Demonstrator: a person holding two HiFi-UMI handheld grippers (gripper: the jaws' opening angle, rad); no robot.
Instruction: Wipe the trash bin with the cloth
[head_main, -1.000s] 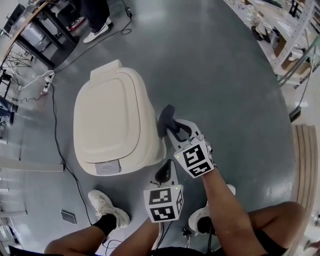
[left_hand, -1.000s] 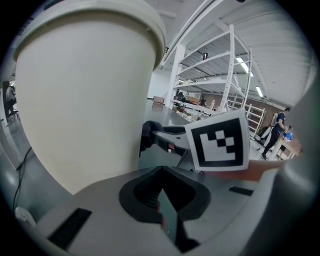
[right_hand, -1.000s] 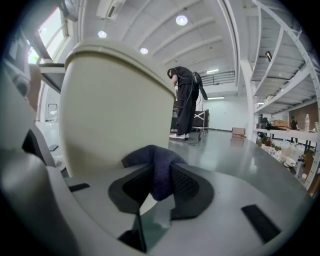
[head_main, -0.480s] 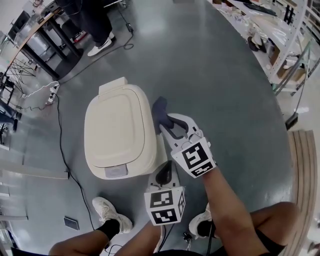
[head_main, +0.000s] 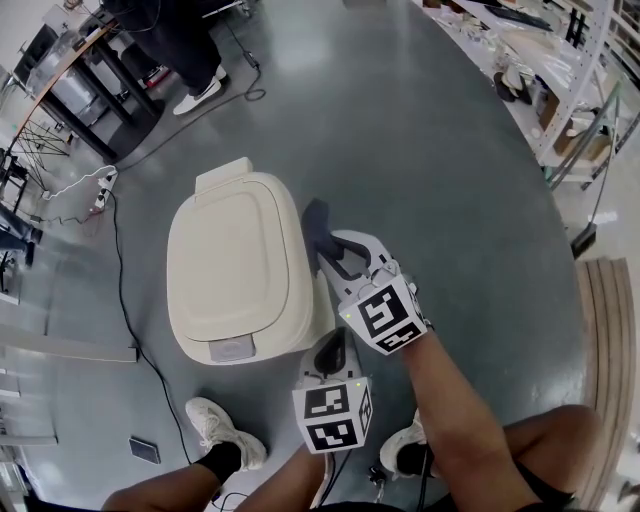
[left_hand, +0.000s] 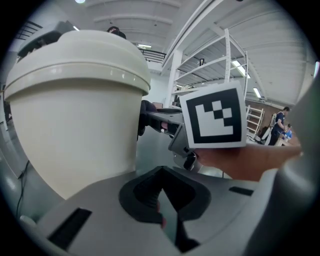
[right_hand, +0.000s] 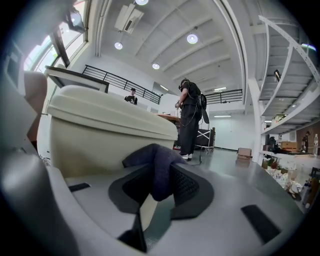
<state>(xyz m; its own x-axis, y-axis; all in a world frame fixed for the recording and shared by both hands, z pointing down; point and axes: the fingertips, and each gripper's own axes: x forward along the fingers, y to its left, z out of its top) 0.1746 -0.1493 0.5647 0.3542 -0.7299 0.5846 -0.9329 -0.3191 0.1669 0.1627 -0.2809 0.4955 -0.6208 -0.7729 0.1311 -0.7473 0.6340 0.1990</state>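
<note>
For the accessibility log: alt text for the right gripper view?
The right gripper is shut on a dark blue cloth, beside the side wall of a cream plastic lidded trash bin. Behind, a person in dark clothes stands on a grey floor.

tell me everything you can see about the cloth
The cloth is a small dark blue-grey piece of soft, woven-looking fabric, bunched into a folded wad. It is pinched between the jaws of the right gripper, with its end sticking out past their tips. It sits at the bin's side wall nearest that gripper, just under the lid's rim, seemingly pressed against it.
</note>
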